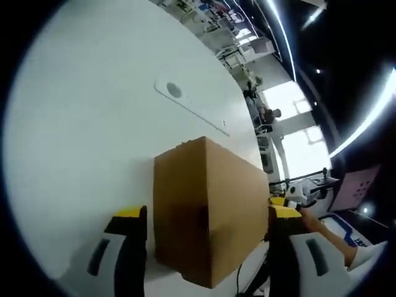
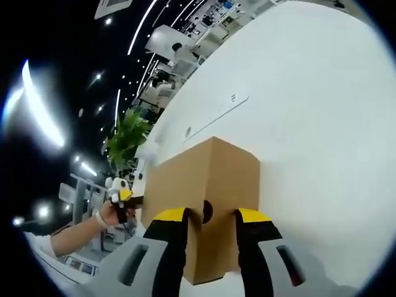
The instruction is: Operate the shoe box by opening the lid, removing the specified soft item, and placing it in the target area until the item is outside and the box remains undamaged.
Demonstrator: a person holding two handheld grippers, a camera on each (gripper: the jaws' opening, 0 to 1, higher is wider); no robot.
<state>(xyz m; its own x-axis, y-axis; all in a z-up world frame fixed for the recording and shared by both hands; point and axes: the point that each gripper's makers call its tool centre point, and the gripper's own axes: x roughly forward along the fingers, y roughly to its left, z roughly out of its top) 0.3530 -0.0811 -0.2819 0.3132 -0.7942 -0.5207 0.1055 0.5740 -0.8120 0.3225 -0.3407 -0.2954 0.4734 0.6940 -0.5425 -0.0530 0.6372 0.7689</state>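
Long bright ceiling light strips point(image 1: 281, 31) smear into curved streaks. The round white table point(image 1: 93, 124) glares, and edges bend and blur.

No text, label, brand, number or sign is showing clearly enough to read in either view. The brown cardboard shoe box point(image 1: 207, 210) is presenting plain, unprinted faces in the left gripper view, and the same is holding in the right gripper view, where only a dark round finger hole point(image 2: 206, 211) is marking its near face. The white table point(image 1: 86, 124) is carrying a flat white plate with a grey round spot point(image 1: 174, 90), bearing no lettering that can be made out.
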